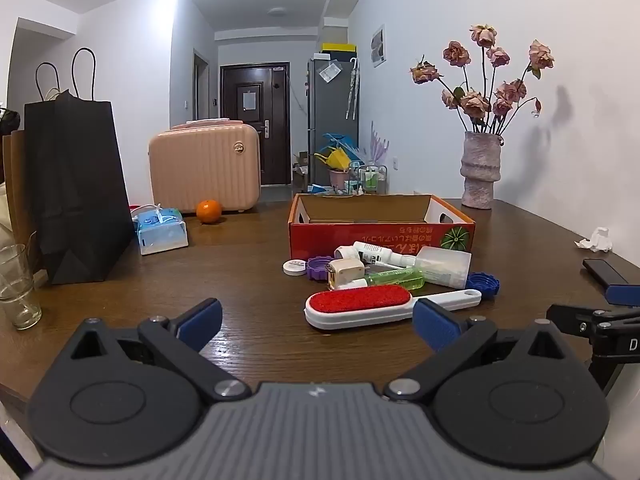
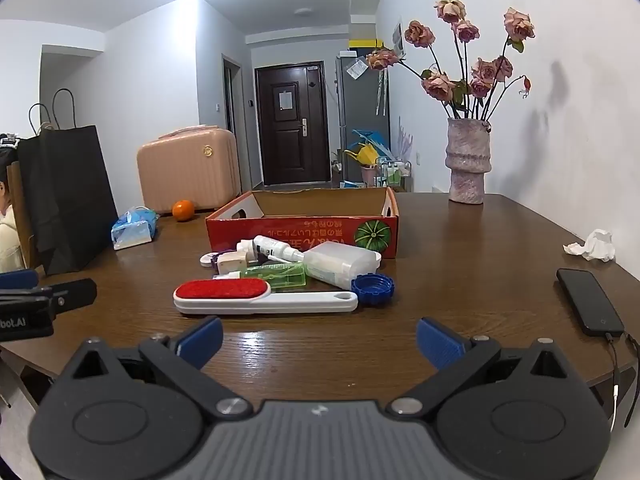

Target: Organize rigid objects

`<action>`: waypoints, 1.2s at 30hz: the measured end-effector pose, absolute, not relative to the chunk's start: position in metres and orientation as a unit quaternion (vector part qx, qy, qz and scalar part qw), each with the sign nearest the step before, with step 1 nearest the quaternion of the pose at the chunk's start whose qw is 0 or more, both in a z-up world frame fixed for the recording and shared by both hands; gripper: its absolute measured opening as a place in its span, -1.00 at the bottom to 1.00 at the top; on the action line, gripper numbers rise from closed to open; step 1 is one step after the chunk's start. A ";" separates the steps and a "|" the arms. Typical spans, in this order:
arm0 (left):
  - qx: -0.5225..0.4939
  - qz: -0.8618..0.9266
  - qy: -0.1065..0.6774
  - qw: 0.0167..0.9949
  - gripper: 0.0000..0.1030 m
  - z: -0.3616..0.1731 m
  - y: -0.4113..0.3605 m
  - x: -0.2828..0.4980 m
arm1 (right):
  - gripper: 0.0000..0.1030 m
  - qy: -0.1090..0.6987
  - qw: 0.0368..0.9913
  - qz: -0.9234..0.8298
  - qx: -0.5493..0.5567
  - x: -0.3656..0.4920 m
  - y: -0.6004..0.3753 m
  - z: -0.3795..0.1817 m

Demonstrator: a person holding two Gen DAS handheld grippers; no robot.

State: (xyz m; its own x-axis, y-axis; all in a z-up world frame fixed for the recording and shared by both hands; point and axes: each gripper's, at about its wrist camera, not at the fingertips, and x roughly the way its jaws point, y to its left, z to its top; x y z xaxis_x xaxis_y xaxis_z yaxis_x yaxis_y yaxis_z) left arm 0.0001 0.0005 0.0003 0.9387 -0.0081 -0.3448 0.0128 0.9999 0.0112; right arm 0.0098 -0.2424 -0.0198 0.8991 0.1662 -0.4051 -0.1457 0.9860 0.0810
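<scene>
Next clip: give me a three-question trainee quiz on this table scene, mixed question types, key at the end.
1. True or false: the red cardboard box already holds the lint brush.
2. Which lies nearest the brush handle's tip? A) blue cap B) orange C) phone
3. Fill in: both the left gripper and right gripper are ____ and hold nothing.

Key: 1 false, it lies on the table in front of the box; 2 A; 3 open.
</scene>
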 end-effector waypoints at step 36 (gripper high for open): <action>0.017 -0.006 0.164 0.986 1.00 -0.001 -0.002 -0.003 | 1.00 0.177 0.982 0.068 0.027 0.006 -0.249 -0.017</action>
State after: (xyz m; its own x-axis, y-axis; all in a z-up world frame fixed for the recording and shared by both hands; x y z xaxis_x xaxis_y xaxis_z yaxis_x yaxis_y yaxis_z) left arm -0.0026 -0.0018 -0.0005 0.9460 -0.0068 -0.3240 0.0179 0.9993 0.0313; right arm 0.0057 -0.2490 -0.0165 0.9282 0.1429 -0.3434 -0.1236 0.9893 0.0777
